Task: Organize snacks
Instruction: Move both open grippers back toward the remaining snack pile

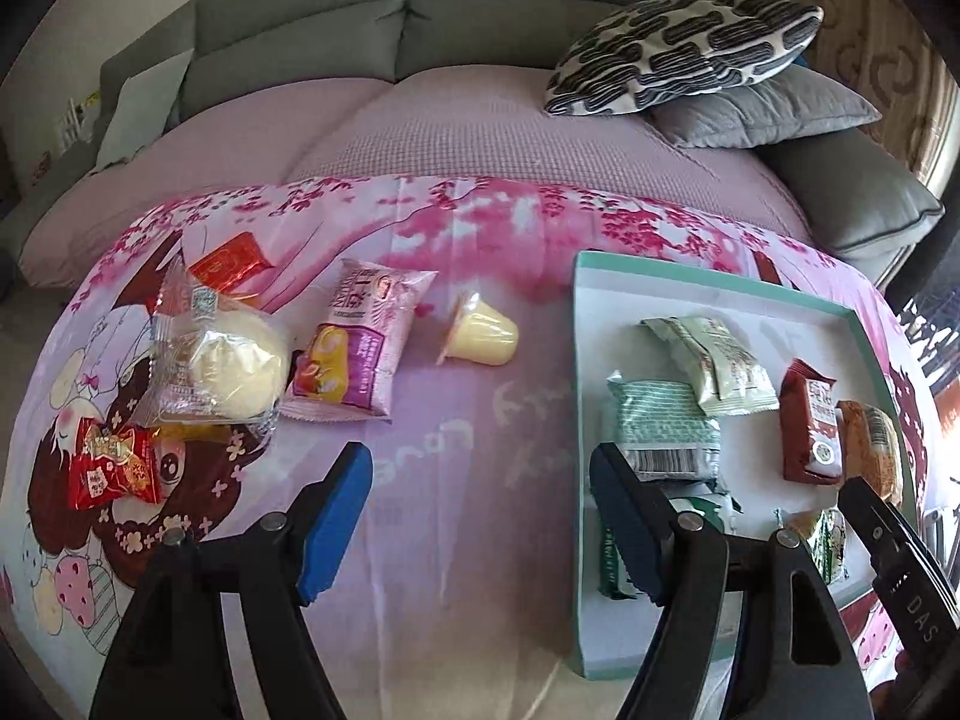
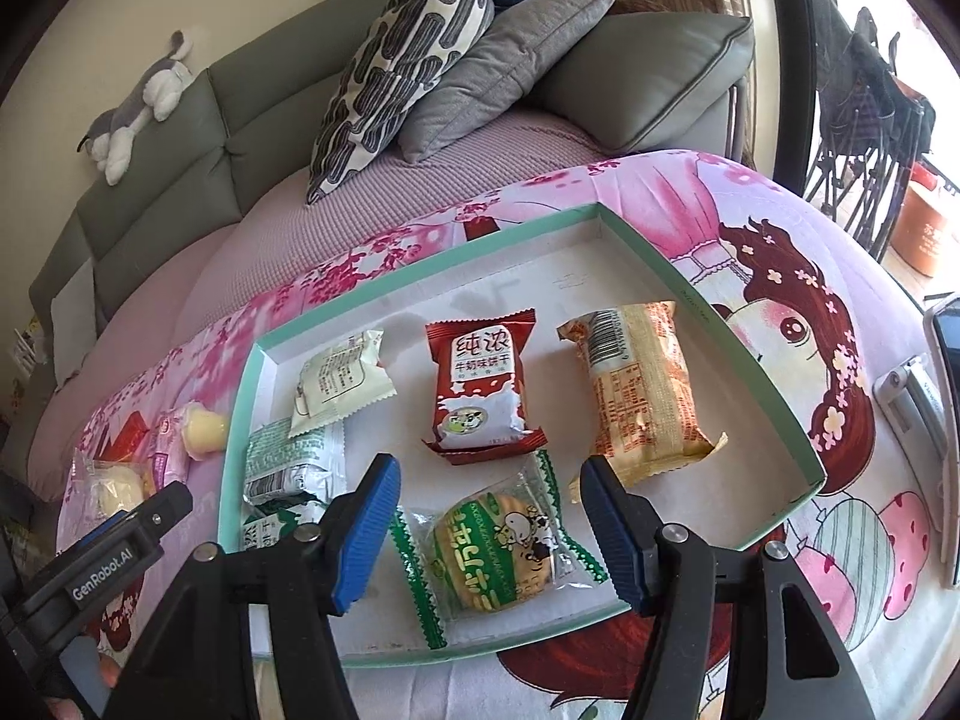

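Observation:
A shallow teal-rimmed tray (image 1: pixel 581 330) (image 2: pixel 420 267) lies on the pink cartoon cloth and holds several wrapped snacks. In the right wrist view these include a red biscuit pack (image 2: pixel 477 387), an orange pack (image 2: pixel 645 390), a green-edged round biscuit (image 2: pixel 498 546) and green-white packs (image 2: pixel 297 462). My right gripper (image 2: pixel 489 528) is open and empty, just above the round biscuit. My left gripper (image 1: pixel 480 516) is open and empty over the cloth at the tray's left edge. Left of the tray lie a yellow jelly cup (image 1: pixel 483 333), a pink pack (image 1: pixel 366 342), a clear-wrapped bun (image 1: pixel 222 360), a red candy pack (image 1: pixel 114 468) and a red-orange packet (image 1: pixel 231 261).
A grey sofa (image 1: pixel 300 18) with a patterned pillow (image 1: pixel 684 51) and a grey cushion (image 1: pixel 762 111) stands behind the table. A plush toy (image 2: pixel 141 102) lies on the sofa back. A phone-like device (image 2: pixel 948 360) lies at the table's right edge.

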`<state>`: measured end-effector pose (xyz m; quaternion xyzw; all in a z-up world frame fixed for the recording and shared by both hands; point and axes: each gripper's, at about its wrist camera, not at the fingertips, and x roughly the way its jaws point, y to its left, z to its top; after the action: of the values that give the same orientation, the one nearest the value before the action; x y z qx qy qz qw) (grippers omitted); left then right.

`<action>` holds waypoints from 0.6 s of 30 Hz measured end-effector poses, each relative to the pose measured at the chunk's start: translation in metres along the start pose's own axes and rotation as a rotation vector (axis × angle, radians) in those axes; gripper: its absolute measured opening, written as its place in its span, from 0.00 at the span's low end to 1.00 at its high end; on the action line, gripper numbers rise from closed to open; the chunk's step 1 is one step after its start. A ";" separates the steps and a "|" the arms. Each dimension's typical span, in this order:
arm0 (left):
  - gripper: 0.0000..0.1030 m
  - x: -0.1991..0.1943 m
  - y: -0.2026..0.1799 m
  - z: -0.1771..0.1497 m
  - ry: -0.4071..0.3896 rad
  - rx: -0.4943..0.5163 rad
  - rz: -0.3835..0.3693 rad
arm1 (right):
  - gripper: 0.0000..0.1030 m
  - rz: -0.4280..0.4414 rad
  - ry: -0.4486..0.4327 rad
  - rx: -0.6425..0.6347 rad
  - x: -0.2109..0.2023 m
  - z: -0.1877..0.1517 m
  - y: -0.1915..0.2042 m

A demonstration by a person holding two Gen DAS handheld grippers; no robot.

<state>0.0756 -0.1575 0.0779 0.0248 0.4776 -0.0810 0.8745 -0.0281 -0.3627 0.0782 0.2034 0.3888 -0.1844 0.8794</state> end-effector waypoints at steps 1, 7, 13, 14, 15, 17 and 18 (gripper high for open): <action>0.74 0.001 0.004 0.000 0.003 -0.015 0.006 | 0.64 0.004 0.000 -0.009 0.000 0.000 0.003; 0.74 0.001 0.014 0.000 0.001 -0.047 0.019 | 0.64 0.009 0.003 -0.038 0.002 -0.003 0.013; 0.74 0.001 0.013 0.000 0.003 -0.045 0.015 | 0.64 0.003 0.007 -0.041 0.003 -0.002 0.014; 0.74 0.001 0.013 0.000 0.003 -0.046 0.014 | 0.64 0.002 0.008 -0.042 0.003 -0.002 0.014; 0.74 0.001 0.013 0.000 0.003 -0.046 0.013 | 0.64 0.001 0.009 -0.041 0.004 -0.002 0.013; 0.74 0.001 0.013 0.000 0.005 -0.048 0.008 | 0.67 -0.002 0.011 -0.040 0.005 -0.003 0.013; 0.75 0.002 0.013 0.000 0.006 -0.052 0.006 | 0.74 -0.004 0.011 -0.039 0.005 -0.003 0.012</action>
<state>0.0788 -0.1445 0.0762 0.0039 0.4820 -0.0661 0.8737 -0.0204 -0.3517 0.0753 0.1863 0.3977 -0.1774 0.8807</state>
